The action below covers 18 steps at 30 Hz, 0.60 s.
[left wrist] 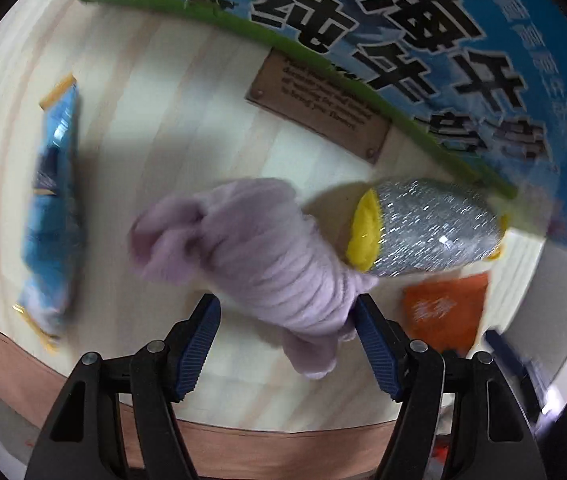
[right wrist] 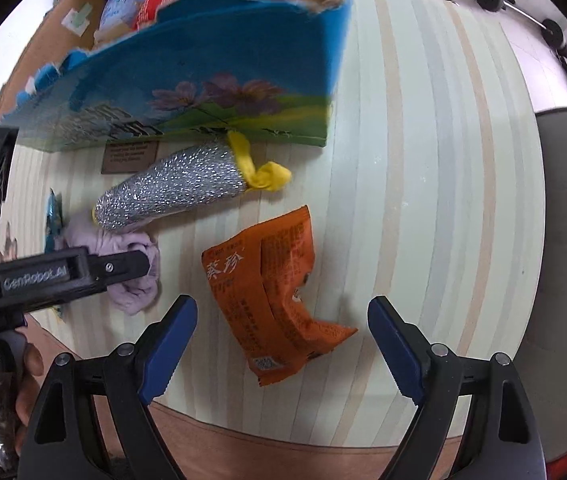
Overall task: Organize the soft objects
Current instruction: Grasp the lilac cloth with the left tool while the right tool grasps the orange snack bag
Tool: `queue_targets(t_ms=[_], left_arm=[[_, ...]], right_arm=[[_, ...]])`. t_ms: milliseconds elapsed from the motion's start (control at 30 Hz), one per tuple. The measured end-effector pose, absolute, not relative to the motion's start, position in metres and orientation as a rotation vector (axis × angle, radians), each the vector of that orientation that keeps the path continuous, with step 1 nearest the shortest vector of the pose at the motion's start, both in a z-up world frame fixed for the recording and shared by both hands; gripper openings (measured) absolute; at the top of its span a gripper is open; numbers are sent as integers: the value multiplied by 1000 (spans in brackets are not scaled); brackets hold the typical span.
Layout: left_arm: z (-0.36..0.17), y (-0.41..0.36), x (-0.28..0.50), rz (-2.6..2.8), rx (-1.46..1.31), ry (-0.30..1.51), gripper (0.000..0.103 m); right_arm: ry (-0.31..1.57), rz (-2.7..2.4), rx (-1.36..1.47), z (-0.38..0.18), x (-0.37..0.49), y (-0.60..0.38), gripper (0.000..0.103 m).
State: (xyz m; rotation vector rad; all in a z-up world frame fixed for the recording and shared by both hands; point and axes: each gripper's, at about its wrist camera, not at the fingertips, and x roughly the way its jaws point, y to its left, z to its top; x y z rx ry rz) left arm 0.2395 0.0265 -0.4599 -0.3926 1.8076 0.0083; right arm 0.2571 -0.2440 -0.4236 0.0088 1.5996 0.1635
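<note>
The lilac cloth (left wrist: 267, 256) – light, limp, easily bunched – is straddled on the table (left wrist: 187, 128) by the spread left gripper (left wrist: 287, 320); its thick ribbed middle is best pinched. The right gripper (right wrist: 283, 332) is held spread too.

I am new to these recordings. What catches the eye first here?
The glittery silver roll with yellow ends lies mid-table, just before the blue box. The lilac cloth sits between the open fingers of the left hand-held gripper. An orange packet lies before the open right hand-held gripper.

"GenRobot.AI" on left tool (right wrist: 123, 268), "葵珍" on orange packet (right wrist: 271, 292)
</note>
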Motion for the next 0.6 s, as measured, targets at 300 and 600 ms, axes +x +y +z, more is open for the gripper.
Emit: queue_targets(t_ms=[300,600], left_arm=[[-420,92,211,-63,-242,1816,67],[-400,94,252,3,-191,1702,67]], right_arm=[[1709,188,-48,-459,255,-232,73],[1716,153,157,-451,244,-248,73]])
